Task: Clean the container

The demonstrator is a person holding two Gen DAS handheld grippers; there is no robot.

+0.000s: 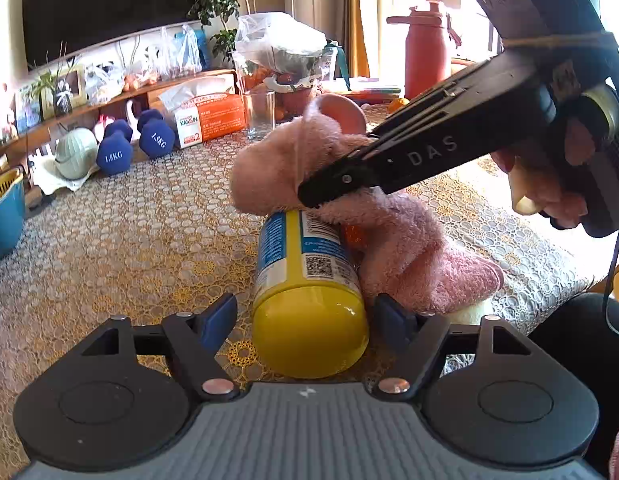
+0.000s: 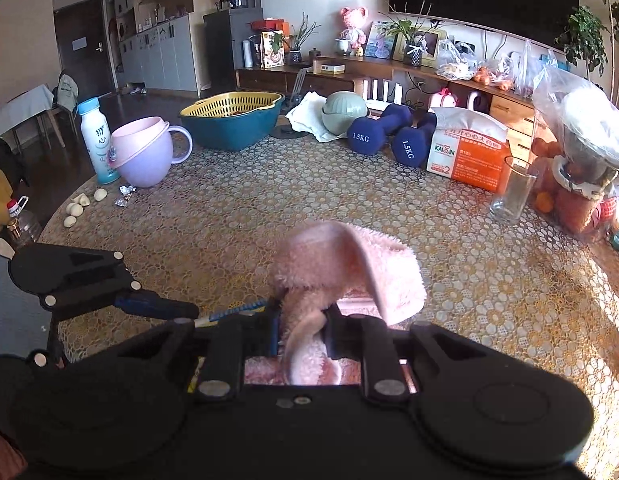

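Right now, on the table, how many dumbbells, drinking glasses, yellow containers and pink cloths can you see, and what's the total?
Dumbbells: 2
Drinking glasses: 1
Yellow containers: 1, lying on its side
Pink cloths: 1, draped over the container
Total: 5

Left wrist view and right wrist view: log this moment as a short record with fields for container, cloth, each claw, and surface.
container: yellow container with blue label, lying on its side, yellow end toward the left wrist camera
cloth: pink cloth draped over the container's far end and right side
left claw: left claw open, blue pads either side of the container, a gap visible on each side
right claw: right claw shut on the pink cloth, pressing it onto the container
surface: patterned tablecloth
nearby: two blue dumbbells, empty glass
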